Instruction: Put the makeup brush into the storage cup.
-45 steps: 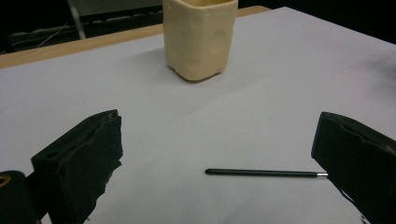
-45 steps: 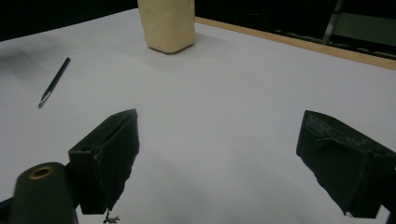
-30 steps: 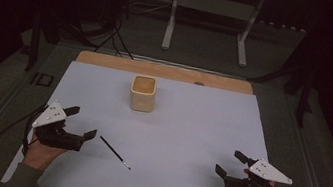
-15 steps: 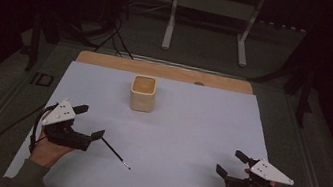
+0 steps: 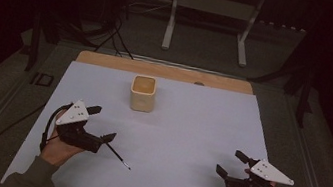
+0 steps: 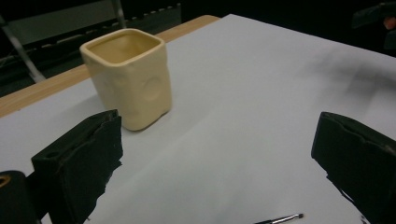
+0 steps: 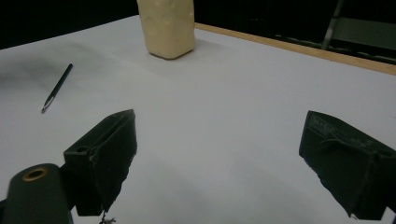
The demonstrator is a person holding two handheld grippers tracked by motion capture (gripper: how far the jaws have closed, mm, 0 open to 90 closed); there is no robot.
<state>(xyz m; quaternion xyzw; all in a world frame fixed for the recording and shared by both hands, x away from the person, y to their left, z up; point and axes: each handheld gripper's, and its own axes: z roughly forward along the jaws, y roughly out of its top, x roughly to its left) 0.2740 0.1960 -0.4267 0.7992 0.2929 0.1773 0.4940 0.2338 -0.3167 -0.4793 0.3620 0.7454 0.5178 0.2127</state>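
A cream square cup (image 5: 143, 93) stands upright at the back middle of the white sheet (image 5: 189, 127). A thin black pen (image 5: 119, 157) lies flat on the sheet at front left. My left gripper (image 5: 101, 123) hovers open just left of the pen, with its near jaw close to the pen's end. In the left gripper view the cup (image 6: 128, 77) stands ahead and the pen's tip (image 6: 280, 219) shows between the jaws of my open gripper (image 6: 217, 158). My right gripper (image 5: 230, 163) is open and holds nothing at front right. From my right gripper (image 7: 229, 158) I see the cup (image 7: 167, 25) and the pen (image 7: 57, 87) far off.
A wooden strip (image 5: 168, 71) runs along the sheet's back edge. Behind the table stands a metal frame (image 5: 206, 24) amid dark cables. A black cable (image 5: 6, 134) trails off the table's left side. The sheet between the two grippers is bare.
My left gripper has moved to the right, close to the pen. The right gripper, the cup and the pen have stayed in place.
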